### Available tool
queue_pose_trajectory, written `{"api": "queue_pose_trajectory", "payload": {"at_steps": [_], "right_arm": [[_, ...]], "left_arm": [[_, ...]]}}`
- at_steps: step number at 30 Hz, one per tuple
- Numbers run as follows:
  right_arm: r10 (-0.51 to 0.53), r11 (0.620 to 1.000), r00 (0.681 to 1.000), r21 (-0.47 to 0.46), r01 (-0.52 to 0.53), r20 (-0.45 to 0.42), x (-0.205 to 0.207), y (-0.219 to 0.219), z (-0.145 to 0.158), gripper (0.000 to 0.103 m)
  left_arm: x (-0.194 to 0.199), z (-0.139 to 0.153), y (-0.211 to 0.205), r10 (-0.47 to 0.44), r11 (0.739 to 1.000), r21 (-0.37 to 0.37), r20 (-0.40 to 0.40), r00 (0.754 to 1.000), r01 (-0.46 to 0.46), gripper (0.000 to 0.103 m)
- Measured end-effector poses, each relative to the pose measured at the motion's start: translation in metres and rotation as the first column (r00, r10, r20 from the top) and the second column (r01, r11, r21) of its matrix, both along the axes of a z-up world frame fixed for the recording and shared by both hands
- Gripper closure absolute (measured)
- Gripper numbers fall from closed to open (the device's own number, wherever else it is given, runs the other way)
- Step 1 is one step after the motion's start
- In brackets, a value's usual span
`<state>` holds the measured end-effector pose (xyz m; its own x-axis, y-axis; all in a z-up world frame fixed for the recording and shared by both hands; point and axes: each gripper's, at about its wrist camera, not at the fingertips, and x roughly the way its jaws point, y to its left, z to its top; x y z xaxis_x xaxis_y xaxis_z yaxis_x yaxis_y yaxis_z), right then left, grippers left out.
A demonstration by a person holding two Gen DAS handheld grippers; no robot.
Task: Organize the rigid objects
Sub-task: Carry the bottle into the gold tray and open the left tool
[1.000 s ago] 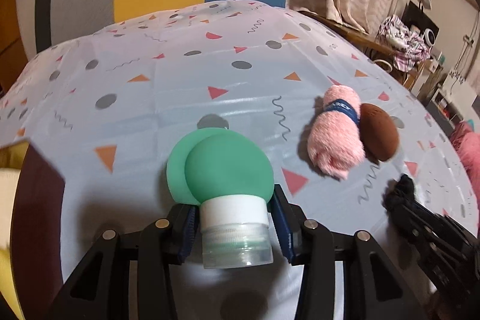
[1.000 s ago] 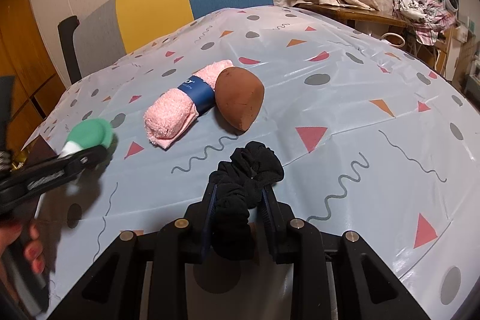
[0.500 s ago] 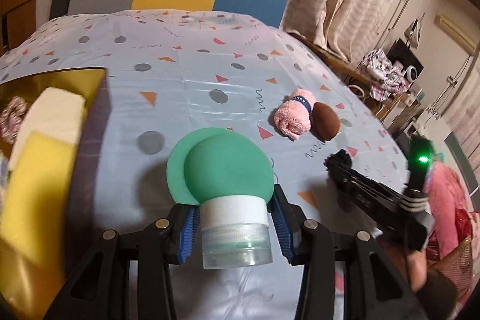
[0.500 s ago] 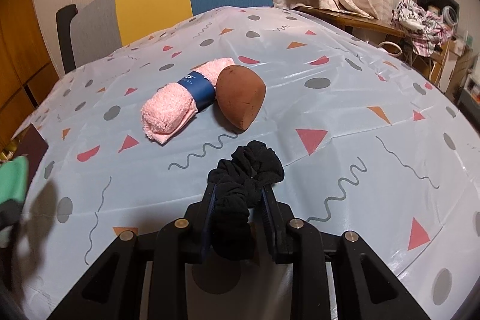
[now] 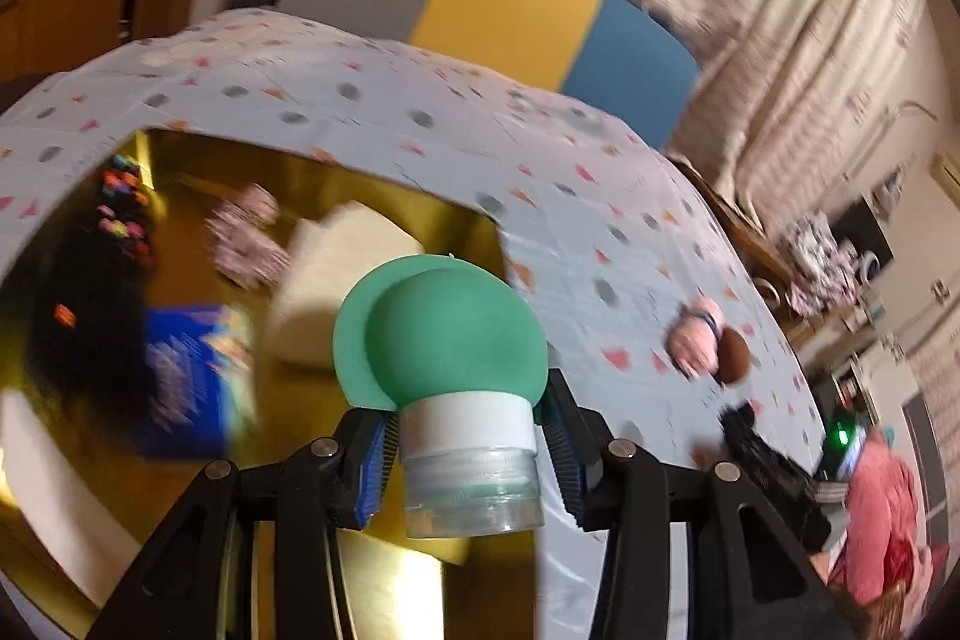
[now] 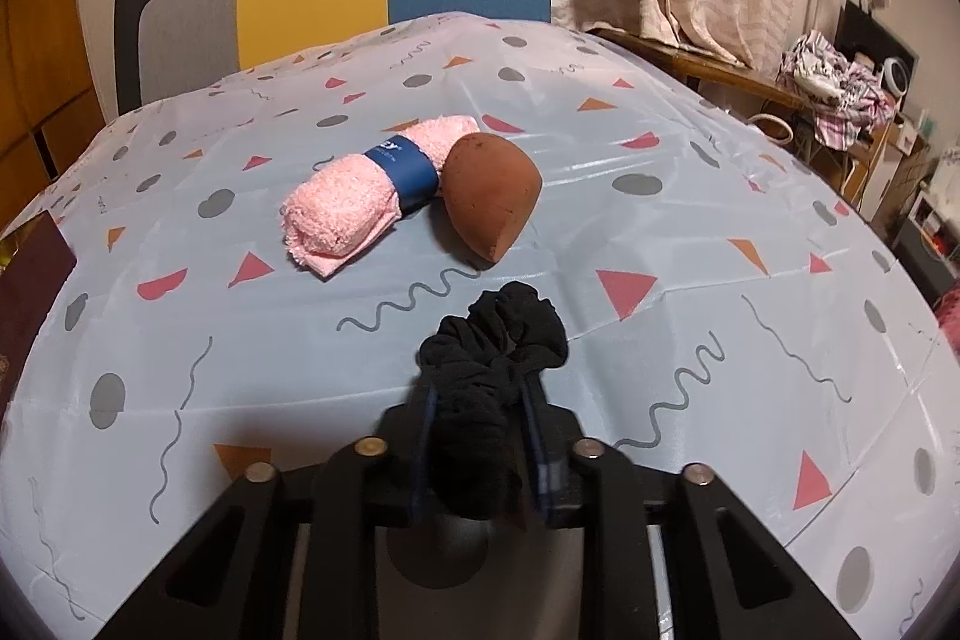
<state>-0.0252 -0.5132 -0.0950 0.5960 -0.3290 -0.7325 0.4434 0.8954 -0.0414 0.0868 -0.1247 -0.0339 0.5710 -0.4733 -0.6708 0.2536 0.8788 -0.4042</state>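
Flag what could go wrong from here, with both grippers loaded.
1. The left gripper pinches the green bottle only at its cap, above the gold box; it may slip or drop onto the items inside.
2. The scrunchie in the right gripper is soft and could slide out.

towel roll (image 6: 366, 193) left of, touching sponge (image 6: 492, 199), scrunchie (image 6: 489, 370) before them

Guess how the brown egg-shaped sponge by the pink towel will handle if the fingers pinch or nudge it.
The brown makeup sponge looks matte and porous, so it probably compresses under a pinch and grips well rather than slipping. It seems light for its size. Its rounded egg shape, lying on its side against the pink rolled towel on the glossy tablecloth, suggests a nudge would roll or skid it.
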Motion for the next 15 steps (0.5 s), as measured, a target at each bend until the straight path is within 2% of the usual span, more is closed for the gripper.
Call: {"api": "queue_pose_trajectory", "payload": {"at_steps": [3,6,15], "right_arm": [[0.005,1.0,0.999,-0.023,-0.004,0.046,-0.007,0.004,0.008,0.081],[0.0,0.999,0.996,-0.041,0.003,0.089,-0.013,0.005,0.014,0.081],[-0.012,0.999,0.998,-0.039,0.015,0.055,-0.007,0.005,0.01,0.081]], "left_arm": [[0.018,0.007,0.023,0.066,0.998,-0.005,0.013,0.998,-0.066,0.058],[0.042,0.006,0.045,0.131,0.991,0.007,-0.007,0.991,-0.131,0.057],[0.099,-0.021,0.079,0.24,0.971,0.054,-0.114,0.964,-0.235,0.053]]}}
